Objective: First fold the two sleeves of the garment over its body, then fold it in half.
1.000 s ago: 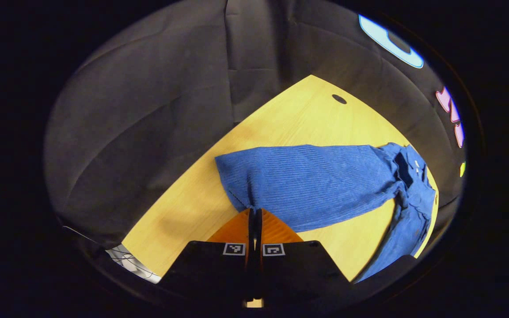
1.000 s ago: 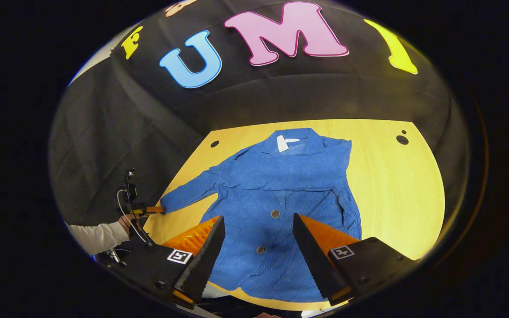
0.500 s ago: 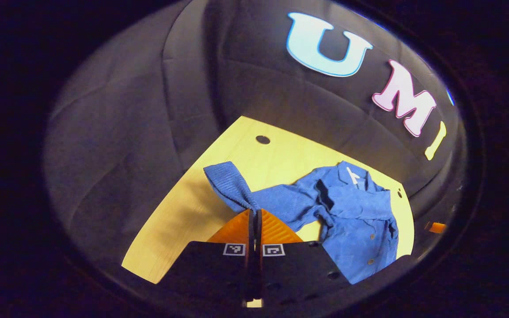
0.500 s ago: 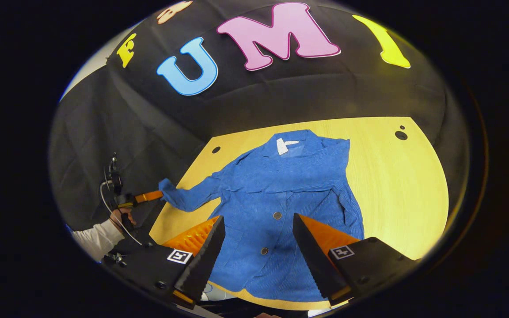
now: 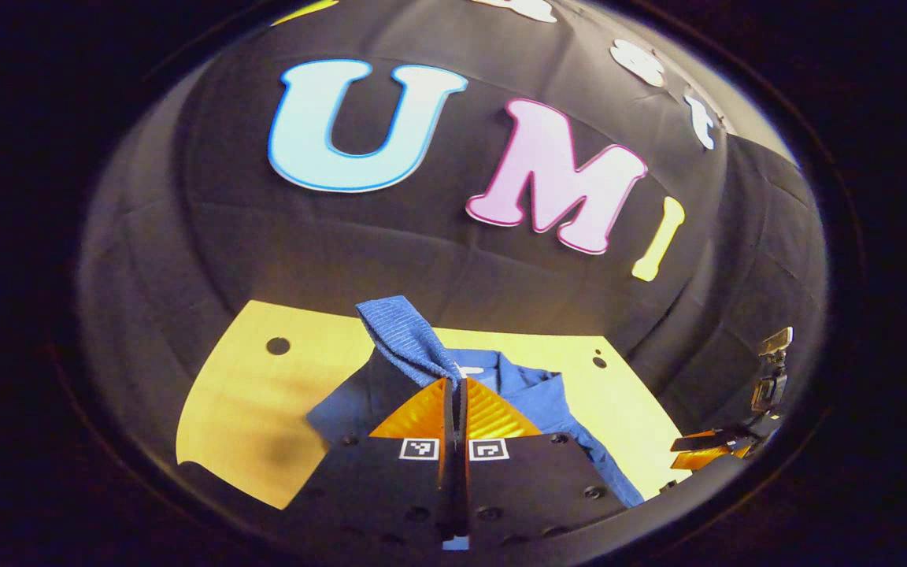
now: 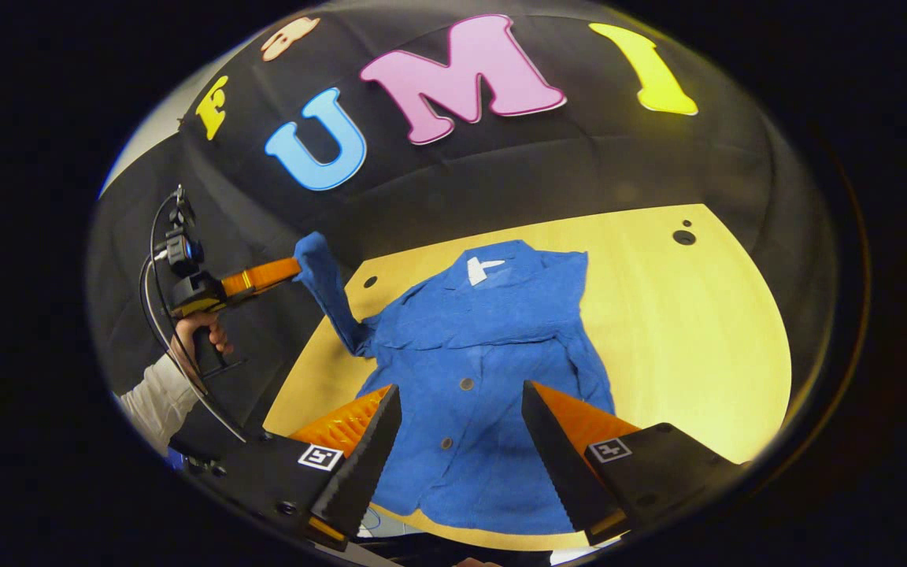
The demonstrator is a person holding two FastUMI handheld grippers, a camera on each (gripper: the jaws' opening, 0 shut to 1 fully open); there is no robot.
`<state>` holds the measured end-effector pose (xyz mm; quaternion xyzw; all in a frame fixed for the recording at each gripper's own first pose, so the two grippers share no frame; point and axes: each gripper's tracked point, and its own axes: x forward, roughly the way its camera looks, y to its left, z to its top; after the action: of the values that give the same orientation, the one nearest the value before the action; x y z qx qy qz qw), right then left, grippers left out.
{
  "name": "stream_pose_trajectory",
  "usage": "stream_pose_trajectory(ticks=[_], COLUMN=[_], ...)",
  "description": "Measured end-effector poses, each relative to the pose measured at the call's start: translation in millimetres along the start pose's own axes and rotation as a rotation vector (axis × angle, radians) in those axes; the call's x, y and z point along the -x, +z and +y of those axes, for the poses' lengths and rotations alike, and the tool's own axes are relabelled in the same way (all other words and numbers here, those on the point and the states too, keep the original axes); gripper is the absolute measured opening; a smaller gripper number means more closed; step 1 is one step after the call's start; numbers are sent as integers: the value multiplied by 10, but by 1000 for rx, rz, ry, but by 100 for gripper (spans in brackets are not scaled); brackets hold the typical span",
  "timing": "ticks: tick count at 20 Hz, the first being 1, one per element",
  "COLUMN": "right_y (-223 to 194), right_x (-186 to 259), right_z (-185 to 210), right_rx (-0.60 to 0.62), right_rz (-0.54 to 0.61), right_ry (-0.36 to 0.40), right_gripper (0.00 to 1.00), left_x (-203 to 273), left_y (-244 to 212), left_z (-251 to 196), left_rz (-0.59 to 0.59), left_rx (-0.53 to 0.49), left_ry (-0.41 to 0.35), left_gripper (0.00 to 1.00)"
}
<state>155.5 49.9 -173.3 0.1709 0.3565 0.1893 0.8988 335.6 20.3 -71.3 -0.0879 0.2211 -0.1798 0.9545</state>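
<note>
The left gripper (image 6: 296,268), clamped on the cuff of the shirt's (image 6: 493,378) sleeve (image 6: 327,291), is rising from the table (image 6: 705,315) and now holding the cuff high above the table's edge, off the wood. The sleeve is hanging taut from the cuff down to the shirt's shoulder (a second ago it lay flat on the table). In the left gripper view the cuff (image 5: 406,335) is standing above the closed fingers, swung round over the shirt's body.

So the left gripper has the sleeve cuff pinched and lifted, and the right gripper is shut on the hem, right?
Not quite. The right gripper hangs open above the jacket, as the right gripper view shows. The left gripper does hold the cuff lifted.
</note>
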Motion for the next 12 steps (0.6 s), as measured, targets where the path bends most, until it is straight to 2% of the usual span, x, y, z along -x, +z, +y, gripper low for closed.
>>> stream_pose_trajectory(ticks=[4,7,9,12], right_y=[-49,-205,-268,-354], right_x=[204,193,176,98], right_z=[-437,-751,-922,-1143], right_rx=[-78,-137,-160,-179], right_rz=[-22,4,18,52], right_ry=[-68,-109,-128,-133], right_gripper=[97,97,97,97], left_x=[-850,-1495,-1787,-2146], left_y=[-253,-841,-1047,-1108], left_z=[-800,-913,-1047,-1070], left_rz=[114,337,392,462], left_rx=[-37,-19,-11,-37], left_ry=[-165,-157,-180,-190], left_gripper=[0,0,0,0])
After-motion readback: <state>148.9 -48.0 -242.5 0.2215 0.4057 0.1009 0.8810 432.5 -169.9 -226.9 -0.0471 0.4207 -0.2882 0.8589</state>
